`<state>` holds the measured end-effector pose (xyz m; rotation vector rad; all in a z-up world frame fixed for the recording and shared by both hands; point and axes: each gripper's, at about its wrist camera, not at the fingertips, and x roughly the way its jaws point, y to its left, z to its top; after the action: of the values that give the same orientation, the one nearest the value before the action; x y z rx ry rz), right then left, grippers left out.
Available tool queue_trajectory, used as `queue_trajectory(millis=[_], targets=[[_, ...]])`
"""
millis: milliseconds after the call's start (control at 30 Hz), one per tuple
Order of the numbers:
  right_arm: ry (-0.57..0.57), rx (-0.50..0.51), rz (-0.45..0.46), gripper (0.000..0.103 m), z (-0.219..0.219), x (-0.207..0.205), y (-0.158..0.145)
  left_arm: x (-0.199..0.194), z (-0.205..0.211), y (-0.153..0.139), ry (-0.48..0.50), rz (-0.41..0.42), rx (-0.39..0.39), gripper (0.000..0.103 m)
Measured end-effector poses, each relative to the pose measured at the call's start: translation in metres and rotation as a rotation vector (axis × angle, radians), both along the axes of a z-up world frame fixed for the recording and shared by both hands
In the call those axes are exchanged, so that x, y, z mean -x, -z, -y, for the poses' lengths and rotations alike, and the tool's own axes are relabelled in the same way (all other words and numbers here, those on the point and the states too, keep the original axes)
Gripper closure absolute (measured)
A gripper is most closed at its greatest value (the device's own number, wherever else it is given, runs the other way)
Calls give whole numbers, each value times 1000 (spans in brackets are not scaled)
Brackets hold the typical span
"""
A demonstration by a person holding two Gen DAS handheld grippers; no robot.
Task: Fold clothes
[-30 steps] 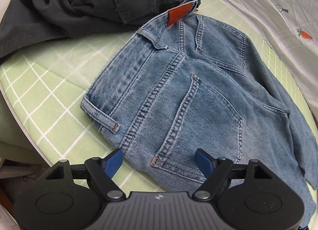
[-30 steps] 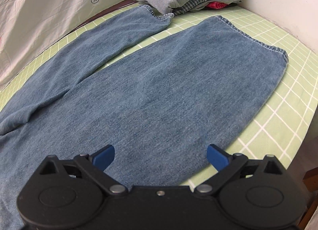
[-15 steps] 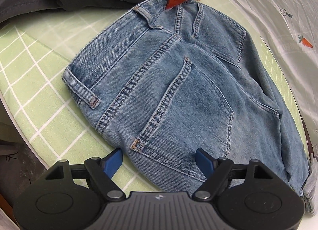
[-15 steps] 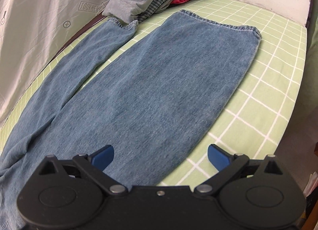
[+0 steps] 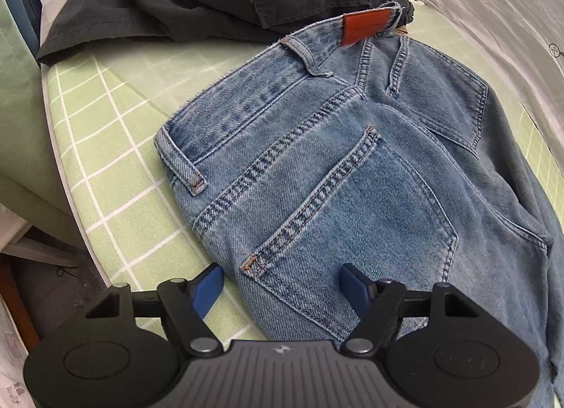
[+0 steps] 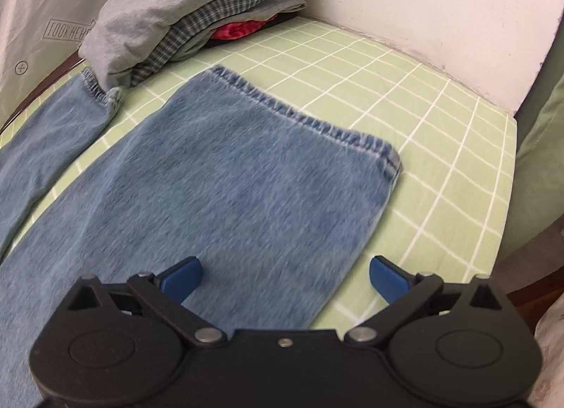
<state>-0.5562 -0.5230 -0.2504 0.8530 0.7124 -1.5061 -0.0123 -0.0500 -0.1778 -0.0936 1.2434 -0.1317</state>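
Jeans [image 5: 352,175]: spread flat on the green sheet [image 5: 105,147], seat up, filling mid-frame; legs [image 6: 218,189] run to upper centre in the right view.
Left gripper [image 5: 282,284]: fingers spread, empty, at the seat's lower edge.
Right gripper [image 6: 283,272]: fingers spread, empty, over the near leg.
Handling: likely heavy, stiff denim, not slippery.
Hold: waistband [image 5: 176,161] and hem [image 6: 303,119].
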Motion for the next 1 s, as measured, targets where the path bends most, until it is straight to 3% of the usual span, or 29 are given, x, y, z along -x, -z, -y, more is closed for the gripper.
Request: queue_trajectory(millis=[100,133,200,233,267,400,1000], targets=[[7,19,-3,6,20,14,-1,3,6,-1,-19,32,-28,56],[13,37,-7,16,23,17,-2,3,7,-3,-25,42,-31,63],[21,72,-14,44,28,23,-6,4,9,-5,-35,63,-38,74],[7,81,-9,73,29,24,-7,4,9,-7,-40,72,-42,79],[-8,90,-8,93,29,25,-8,5,9,-8,-41,79,-52,80],[-94,98,-104,96,27,24,-9,8,11,-9,-10,109,-94,81],[-133,86,-151,96,-18,62,-8,12,-19,-17,23,117,-147,81]])
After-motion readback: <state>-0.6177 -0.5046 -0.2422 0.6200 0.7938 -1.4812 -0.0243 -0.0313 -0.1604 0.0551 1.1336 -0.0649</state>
